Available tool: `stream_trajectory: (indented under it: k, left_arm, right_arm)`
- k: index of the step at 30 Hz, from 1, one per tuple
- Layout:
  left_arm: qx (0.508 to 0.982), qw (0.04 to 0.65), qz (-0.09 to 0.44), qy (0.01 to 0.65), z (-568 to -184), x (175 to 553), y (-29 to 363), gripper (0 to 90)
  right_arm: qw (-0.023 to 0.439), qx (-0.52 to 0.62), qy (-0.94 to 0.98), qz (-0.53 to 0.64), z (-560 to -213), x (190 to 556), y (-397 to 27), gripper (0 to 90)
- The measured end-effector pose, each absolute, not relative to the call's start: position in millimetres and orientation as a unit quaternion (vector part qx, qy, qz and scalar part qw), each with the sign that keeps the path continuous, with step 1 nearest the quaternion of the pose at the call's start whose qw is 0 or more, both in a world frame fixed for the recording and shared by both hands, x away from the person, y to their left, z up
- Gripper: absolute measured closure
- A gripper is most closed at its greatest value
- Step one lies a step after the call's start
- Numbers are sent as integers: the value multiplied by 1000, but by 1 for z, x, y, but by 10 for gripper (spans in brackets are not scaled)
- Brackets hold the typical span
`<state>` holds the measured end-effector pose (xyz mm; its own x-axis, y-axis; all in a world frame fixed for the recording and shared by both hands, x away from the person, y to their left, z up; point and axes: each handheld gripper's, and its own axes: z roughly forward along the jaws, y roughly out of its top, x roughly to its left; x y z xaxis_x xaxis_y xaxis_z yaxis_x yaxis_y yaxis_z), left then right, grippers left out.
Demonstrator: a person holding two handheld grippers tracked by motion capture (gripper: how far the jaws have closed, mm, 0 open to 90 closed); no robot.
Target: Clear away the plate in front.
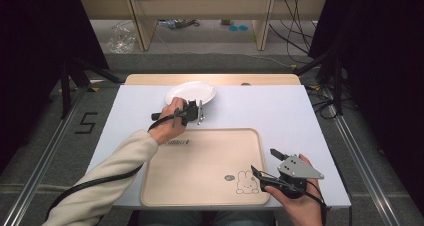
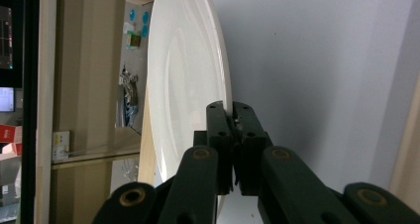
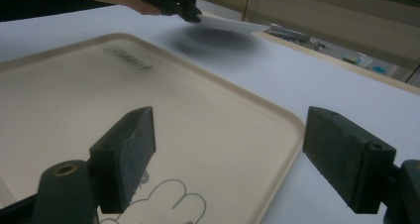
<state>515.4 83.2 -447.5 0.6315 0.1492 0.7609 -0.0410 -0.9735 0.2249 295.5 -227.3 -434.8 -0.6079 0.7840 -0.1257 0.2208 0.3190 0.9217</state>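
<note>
Left gripper [image 1: 192, 112] sits beyond the far edge of the tray, held by the left hand [image 1: 169, 122], with the cream-sleeved forearm [image 1: 102, 178] running in diagonally from the bottom left of the high view. Its jaws are clamped together on the near rim of the white plate [image 1: 190, 91]; in the left gripper view the two black pads meet with the thin plate [image 2: 185, 80] edge pinched between them. In the right gripper view the plate [image 3: 233, 25] appears lifted off the white table cover [image 1: 280, 111], with a soft dark shadow on the cover below it; the far edge is out of focus there, so whether any part still touches the cover cannot be told. Plate carries nothing that can be seen. Right gripper [image 1: 265, 163] is held low at the tray's near right corner by the right hand [image 1: 295, 203], grey three-cornered plate on top, jaws pointing toward the tray's middle. Its jaws stand wide apart with nothing between them, as the right gripper view shows: one pad over the tray [image 3: 89, 100], the other over the table cover just off the rim. Wooden tray [image 1: 200, 166] lies flat at the near middle of the table, holding nothing loose; a rabbit drawing [image 1: 246, 182] is printed near its right front corner, and a small dark printed mark sits at its far left.
</note>
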Motion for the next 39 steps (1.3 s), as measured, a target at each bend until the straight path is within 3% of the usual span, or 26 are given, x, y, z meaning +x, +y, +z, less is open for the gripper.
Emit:
stream_trajectory:
  k: [39]
  left_arm:
    - [880, 130, 456, -1, -423, 471, 89, 875]
  right_arm:
    - [294, 334, 758, 478, -434, 295, -227, 217]
